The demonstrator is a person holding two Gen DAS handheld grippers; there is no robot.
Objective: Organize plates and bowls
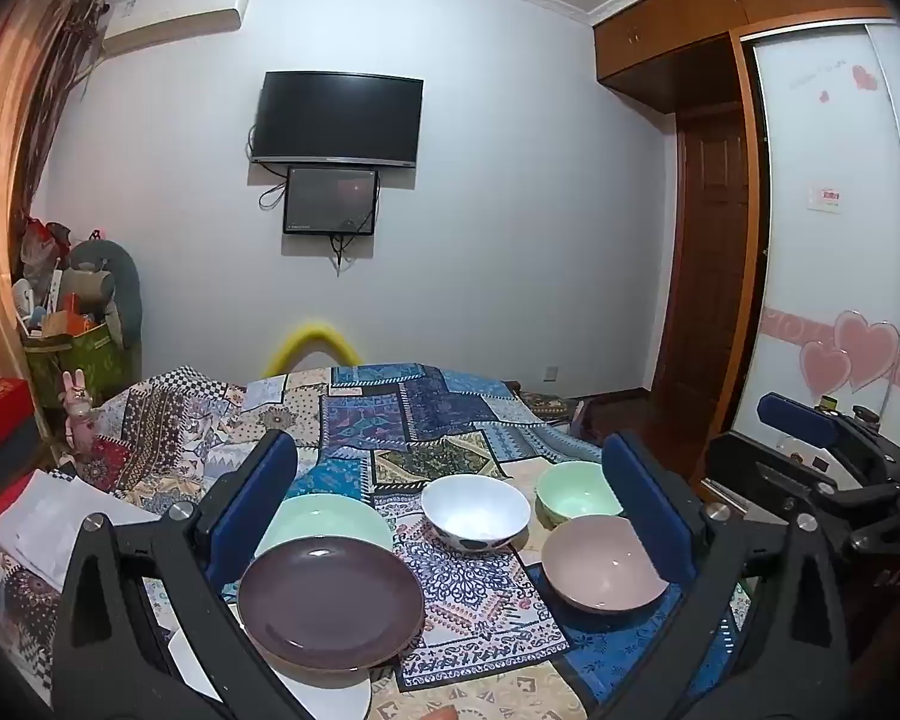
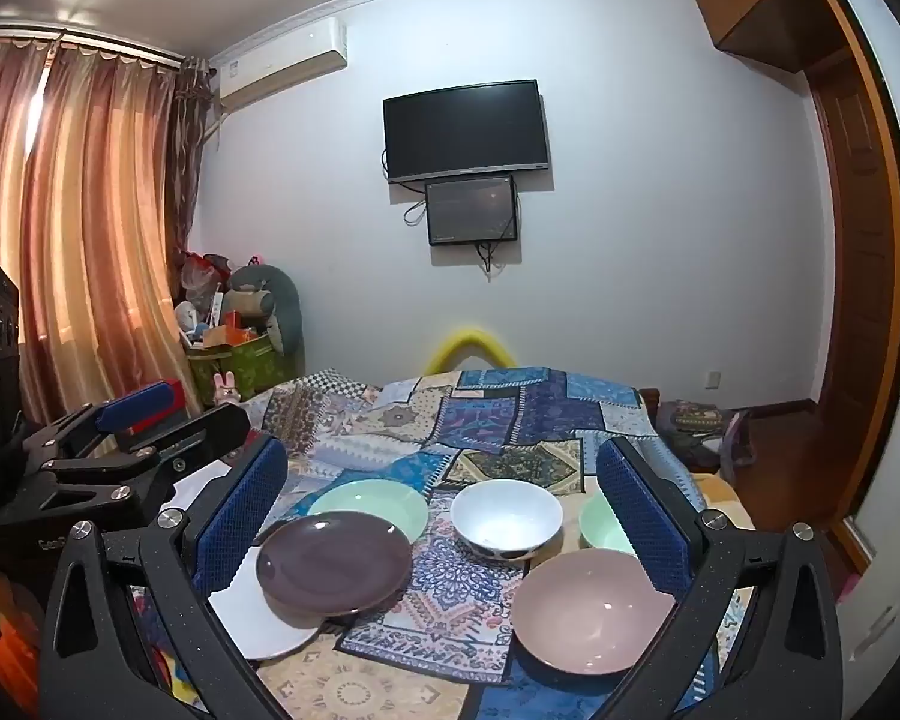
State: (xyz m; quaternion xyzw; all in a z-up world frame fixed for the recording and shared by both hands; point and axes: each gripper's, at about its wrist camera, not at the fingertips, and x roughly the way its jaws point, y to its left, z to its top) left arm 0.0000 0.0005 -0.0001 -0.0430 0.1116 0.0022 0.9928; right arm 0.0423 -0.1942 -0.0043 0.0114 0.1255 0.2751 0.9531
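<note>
On a patchwork cloth [image 1: 450,420] lie a dark purple plate [image 1: 330,600], overlapping a pale green plate [image 1: 330,516] behind it and a white plate [image 1: 330,697] under its near edge. To the right stand a white bowl [image 1: 475,510], a pale green bowl [image 1: 570,492] and a pink bowl [image 1: 603,564]. My left gripper [image 1: 449,450] hovers open, short of the dishes, touching none. My right gripper [image 2: 441,450] is open too, with the purple plate [image 2: 333,561], white bowl [image 2: 506,516] and pink bowl [image 2: 591,609] ahead of it. The two grippers hang side by side.
Folded white paper [image 1: 48,516] lies at the cloth's left edge. Boxes and bags [image 1: 72,336] pile up by the curtain on the left. A wardrobe with heart stickers [image 1: 840,300] and a wooden door stand to the right. A yellow foam arc [image 1: 312,342] rises behind the cloth.
</note>
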